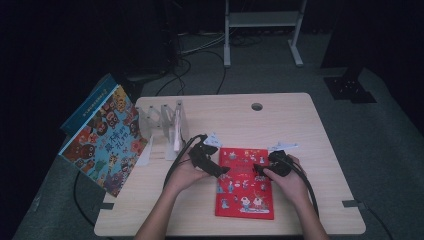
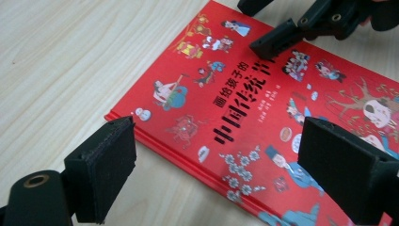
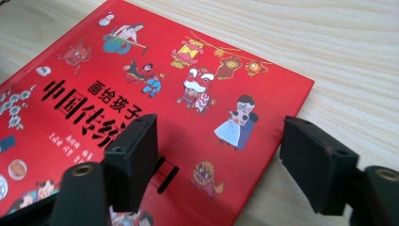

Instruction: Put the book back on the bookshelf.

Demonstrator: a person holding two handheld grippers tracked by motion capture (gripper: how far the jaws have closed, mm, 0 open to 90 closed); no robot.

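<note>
A red picture book (image 1: 245,186) with black Chinese title characters lies flat on the wooden table (image 1: 300,125). My left gripper (image 1: 224,171) is at the book's left edge. In the left gripper view it (image 2: 226,160) is open and straddles that edge of the book (image 2: 244,94), one jaw over bare wood and the other over the cover. My right gripper (image 1: 258,169) hovers over the book's upper right part. In the right gripper view it (image 3: 225,157) is open across the cover's (image 3: 164,84) edge, pressing on nothing. The left gripper view also shows the right gripper (image 2: 291,33) over the cover.
A large colourful picture book (image 1: 105,142) leans at the table's left edge. Beside it stands a clear divider rack (image 1: 165,122) holding a thin white item. A cable hole (image 1: 257,106) is at the back. Bare wood lies right of and behind the red book.
</note>
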